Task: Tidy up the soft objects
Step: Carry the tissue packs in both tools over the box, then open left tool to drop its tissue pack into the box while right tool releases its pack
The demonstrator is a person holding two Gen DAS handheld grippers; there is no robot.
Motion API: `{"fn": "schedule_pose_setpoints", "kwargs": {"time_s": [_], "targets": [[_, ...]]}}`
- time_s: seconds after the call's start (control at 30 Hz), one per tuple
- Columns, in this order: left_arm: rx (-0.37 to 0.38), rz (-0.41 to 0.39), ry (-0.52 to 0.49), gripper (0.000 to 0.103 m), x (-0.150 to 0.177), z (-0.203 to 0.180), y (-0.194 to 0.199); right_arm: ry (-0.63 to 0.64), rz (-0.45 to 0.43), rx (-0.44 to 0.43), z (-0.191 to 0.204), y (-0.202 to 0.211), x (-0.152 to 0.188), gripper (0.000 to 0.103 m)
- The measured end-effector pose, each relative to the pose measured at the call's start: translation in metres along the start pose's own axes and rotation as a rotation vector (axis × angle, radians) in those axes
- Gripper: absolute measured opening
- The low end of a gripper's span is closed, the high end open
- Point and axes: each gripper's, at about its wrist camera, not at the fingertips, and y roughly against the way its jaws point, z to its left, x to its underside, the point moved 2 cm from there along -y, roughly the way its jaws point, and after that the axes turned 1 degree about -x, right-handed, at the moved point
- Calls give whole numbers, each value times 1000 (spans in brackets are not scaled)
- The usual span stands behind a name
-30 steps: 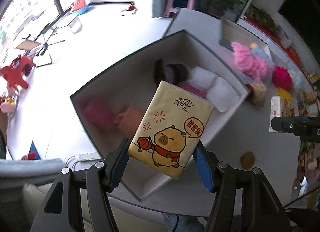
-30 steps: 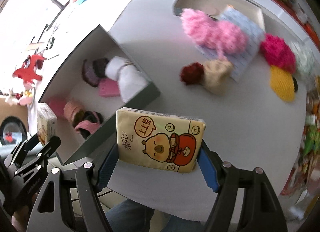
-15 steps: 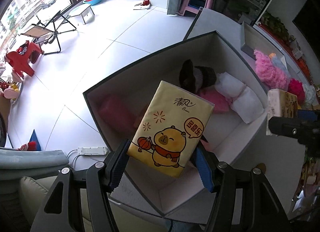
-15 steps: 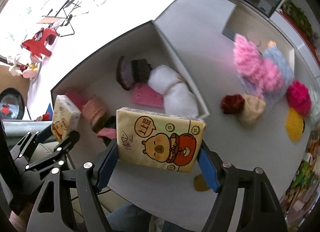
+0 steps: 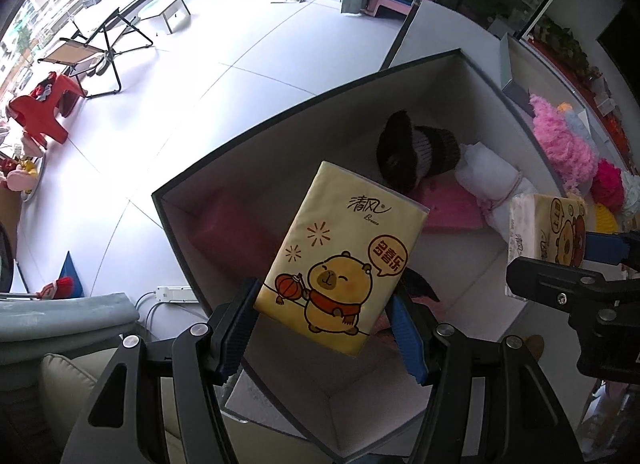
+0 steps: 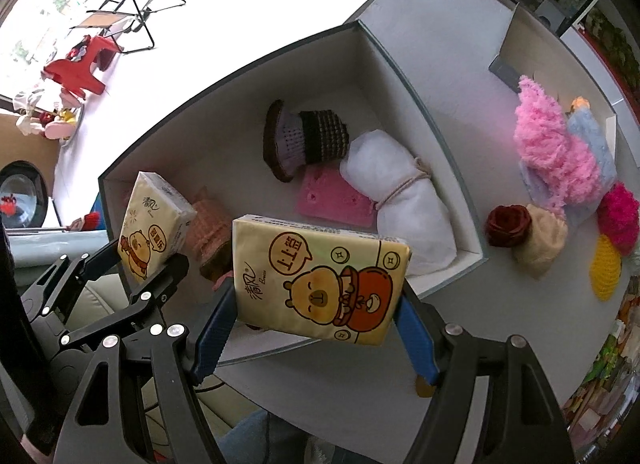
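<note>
- Above the open grey box (image 5: 280, 128), the left gripper (image 5: 326, 320) is clamped on a yellow tissue pack (image 5: 344, 256) printed with a capybara, its blue pads pressed to the pack's two sides.
- The right gripper (image 6: 320, 328) pinches a second tissue pack (image 6: 320, 284) the same way, held over the box's near wall.
- Inside the box lie a dark knitted hat (image 6: 304, 140), a pink sponge (image 6: 332, 200) and a white cloth bundle (image 6: 400, 200) tied with cord.
- On the table (image 6: 460, 344) to the right of the box sit a pink fluffy item (image 6: 552, 156), a dark red and beige plush (image 6: 528, 236) and a yellow knit piece (image 6: 606, 268).
</note>
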Motion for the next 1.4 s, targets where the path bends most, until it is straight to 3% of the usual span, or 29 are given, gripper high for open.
{"fn": "schedule_pose_setpoints", "kwargs": {"time_s": [0.87, 1.07, 1.13, 1.2, 1.33, 1.37, 1.4], "targets": [[-5, 65, -54, 64, -6, 4, -26, -34, 56, 24, 3, -23, -10, 78], [8, 39, -63, 65, -9, 0, -21, -50, 55, 12, 0, -23, -10, 78], [17, 39, -60, 77, -10, -1, -20, -58, 56, 9, -3, -23, -9, 79], [30, 28, -55, 99, -10, -2, -16, -70, 53, -3, -7, -22, -8, 80], [44, -18, -85, 102, -10, -10, -3, -89, 47, -42, -13, -18, -6, 84], [41, -20, -95, 102, -9, -13, -2, -89, 38, -42, -14, -16, -5, 88], [34, -17, -98, 102, -8, -14, -2, -88, 31, -40, -15, -15, -3, 99]]}}
